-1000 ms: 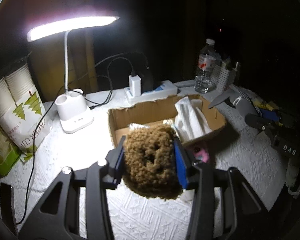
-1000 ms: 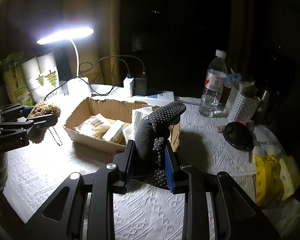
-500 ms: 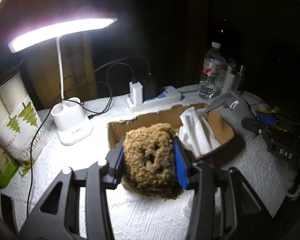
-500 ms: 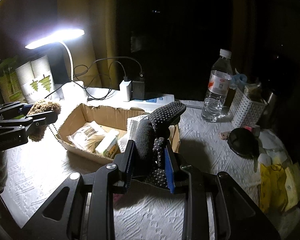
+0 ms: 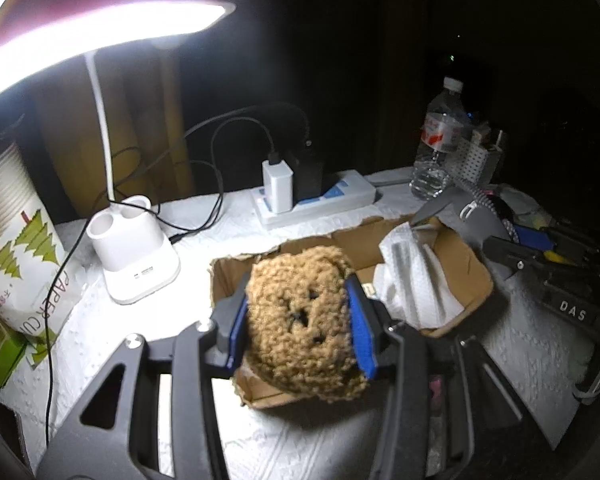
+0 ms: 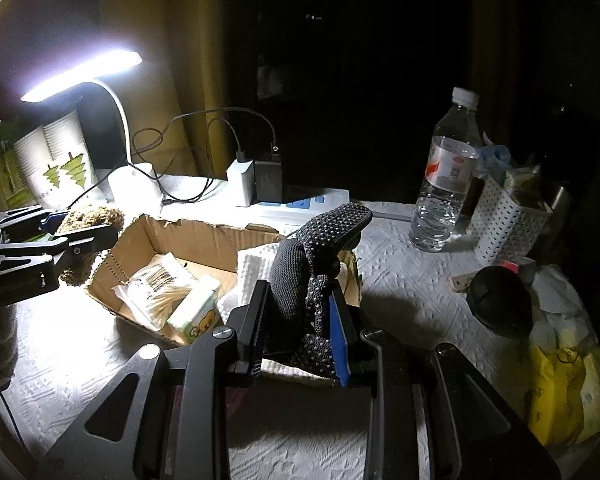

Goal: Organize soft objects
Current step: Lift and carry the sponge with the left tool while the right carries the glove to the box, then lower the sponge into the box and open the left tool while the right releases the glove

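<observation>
My left gripper (image 5: 298,326) is shut on a brown curly plush toy (image 5: 302,320) and holds it over the near left end of the cardboard box (image 5: 474,276). In the right wrist view the same plush (image 6: 90,220) hangs at the box's left edge (image 6: 140,232). My right gripper (image 6: 298,336) is shut on a black dotted glove (image 6: 316,256) held just above the box's near right side. In the box lie a white tissue pack (image 5: 416,280), a cotton swab pack (image 6: 156,284) and a small tissue packet (image 6: 196,312).
A lit white desk lamp (image 5: 134,252) stands left of the box, a power strip with chargers (image 5: 312,196) behind it. A paper cup pack (image 5: 16,256) is far left. A water bottle (image 6: 446,184), a white basket (image 6: 508,220) and yellow packets (image 6: 568,380) are at right.
Both grippers have moved forward toward the box, each still holding its object. The plush now hangs over the box's left end and the glove over its near right side.
</observation>
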A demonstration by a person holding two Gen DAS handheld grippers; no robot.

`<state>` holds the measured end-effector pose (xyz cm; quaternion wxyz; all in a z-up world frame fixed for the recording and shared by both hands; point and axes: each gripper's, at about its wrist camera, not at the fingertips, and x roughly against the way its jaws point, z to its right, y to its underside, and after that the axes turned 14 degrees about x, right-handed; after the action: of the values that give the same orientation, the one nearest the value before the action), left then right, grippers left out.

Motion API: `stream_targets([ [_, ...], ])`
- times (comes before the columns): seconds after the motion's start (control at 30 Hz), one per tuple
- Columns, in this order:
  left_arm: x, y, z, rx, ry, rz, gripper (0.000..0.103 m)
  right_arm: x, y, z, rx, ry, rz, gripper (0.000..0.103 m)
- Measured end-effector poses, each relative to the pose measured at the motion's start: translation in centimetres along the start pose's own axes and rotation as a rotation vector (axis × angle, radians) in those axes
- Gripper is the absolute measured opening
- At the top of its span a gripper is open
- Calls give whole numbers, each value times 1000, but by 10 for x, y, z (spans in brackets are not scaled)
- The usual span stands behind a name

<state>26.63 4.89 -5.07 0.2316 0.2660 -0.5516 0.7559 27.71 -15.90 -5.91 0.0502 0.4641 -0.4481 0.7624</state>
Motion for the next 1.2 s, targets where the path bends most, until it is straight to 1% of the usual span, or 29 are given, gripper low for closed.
stream_targets([
  [0.73, -54, 6, -5, 13, -7, -80, 44, -50, 12, -8, 3, -42, -86, 29],
  [0.97, -69, 15, 1, -16, 8, -116, 45, -66, 15, -6, -2, -57, -119, 29],
  [1.2, -81, 21, 3, -24, 11, -150, 45, -79, 20, -8, 3, -75, -147, 29],
])
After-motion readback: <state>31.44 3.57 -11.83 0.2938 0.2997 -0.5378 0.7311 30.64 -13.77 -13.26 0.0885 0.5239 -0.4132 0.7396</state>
